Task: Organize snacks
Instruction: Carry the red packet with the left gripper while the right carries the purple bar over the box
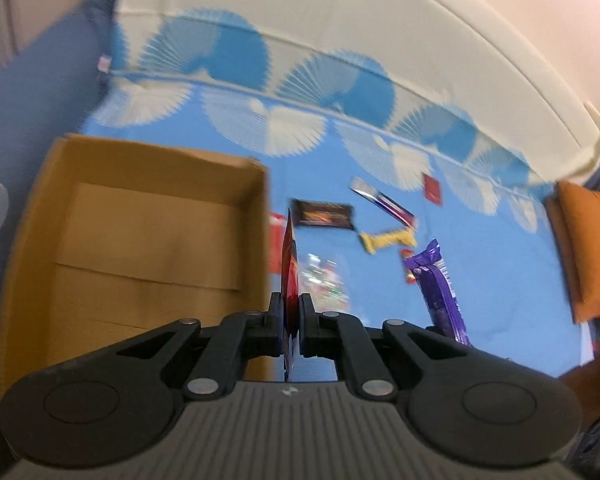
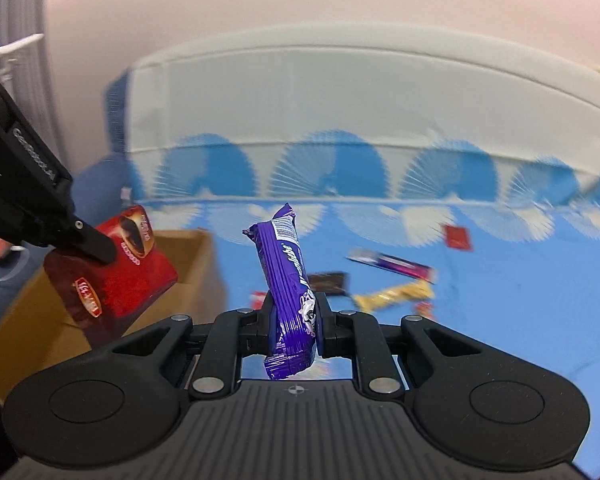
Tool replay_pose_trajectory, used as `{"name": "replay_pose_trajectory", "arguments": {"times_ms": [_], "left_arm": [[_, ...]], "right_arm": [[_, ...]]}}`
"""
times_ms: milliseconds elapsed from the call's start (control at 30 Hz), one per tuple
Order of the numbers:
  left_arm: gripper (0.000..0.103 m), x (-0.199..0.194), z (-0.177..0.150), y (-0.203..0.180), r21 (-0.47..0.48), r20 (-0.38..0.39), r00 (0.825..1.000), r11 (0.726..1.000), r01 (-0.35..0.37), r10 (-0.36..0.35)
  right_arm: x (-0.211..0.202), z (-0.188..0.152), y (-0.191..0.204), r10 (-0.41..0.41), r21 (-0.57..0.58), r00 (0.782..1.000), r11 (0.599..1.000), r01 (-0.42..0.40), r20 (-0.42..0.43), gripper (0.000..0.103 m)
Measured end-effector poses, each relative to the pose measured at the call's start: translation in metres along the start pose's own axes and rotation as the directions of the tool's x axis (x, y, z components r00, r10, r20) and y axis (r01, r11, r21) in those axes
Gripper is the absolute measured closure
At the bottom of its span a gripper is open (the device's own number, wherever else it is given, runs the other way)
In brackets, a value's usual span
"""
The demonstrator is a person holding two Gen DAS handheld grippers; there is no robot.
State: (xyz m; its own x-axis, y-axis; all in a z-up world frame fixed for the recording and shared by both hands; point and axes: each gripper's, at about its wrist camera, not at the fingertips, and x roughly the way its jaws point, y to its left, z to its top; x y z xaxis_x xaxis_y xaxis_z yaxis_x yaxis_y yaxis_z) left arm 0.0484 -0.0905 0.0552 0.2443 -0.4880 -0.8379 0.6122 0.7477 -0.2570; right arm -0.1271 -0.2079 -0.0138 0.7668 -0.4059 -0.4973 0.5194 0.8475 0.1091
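Observation:
My left gripper (image 1: pixel 290 306) is shut on a flat red snack packet (image 1: pixel 290 264), seen edge-on, held just right of the open cardboard box (image 1: pixel 140 168). In the right wrist view the same red packet (image 2: pixel 112 280) hangs from the left gripper (image 2: pixel 96 248) over the box (image 2: pixel 196 256). My right gripper (image 2: pixel 294 312) is shut on a purple chocolate bar (image 2: pixel 286 280), held upright above the blue sheet; it also shows in the left wrist view (image 1: pixel 440 284).
On the blue patterned sheet (image 1: pixel 204 136) lie a dark packet (image 1: pixel 324 214), a yellow bar (image 1: pixel 388 240), a purple-white bar (image 1: pixel 384 200) and a small red sachet (image 1: pixel 432 188). A white mattress edge (image 1: pixel 380 52) runs behind. An orange cushion (image 1: pixel 588 240) sits at right.

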Motion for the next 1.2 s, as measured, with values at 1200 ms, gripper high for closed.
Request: {"name": "replay_pose_trajectory", "arguments": {"times_ms": [1200], "left_arm": [[0.096,0.023,-0.011,0.143,-0.09,-0.097,0.988,0.987,-0.131,0.123]], "right_arm": [[0.073,-0.01,0.132,0.148,-0.128,0.968,0.976,-0.176,-0.202,0.084]]}}
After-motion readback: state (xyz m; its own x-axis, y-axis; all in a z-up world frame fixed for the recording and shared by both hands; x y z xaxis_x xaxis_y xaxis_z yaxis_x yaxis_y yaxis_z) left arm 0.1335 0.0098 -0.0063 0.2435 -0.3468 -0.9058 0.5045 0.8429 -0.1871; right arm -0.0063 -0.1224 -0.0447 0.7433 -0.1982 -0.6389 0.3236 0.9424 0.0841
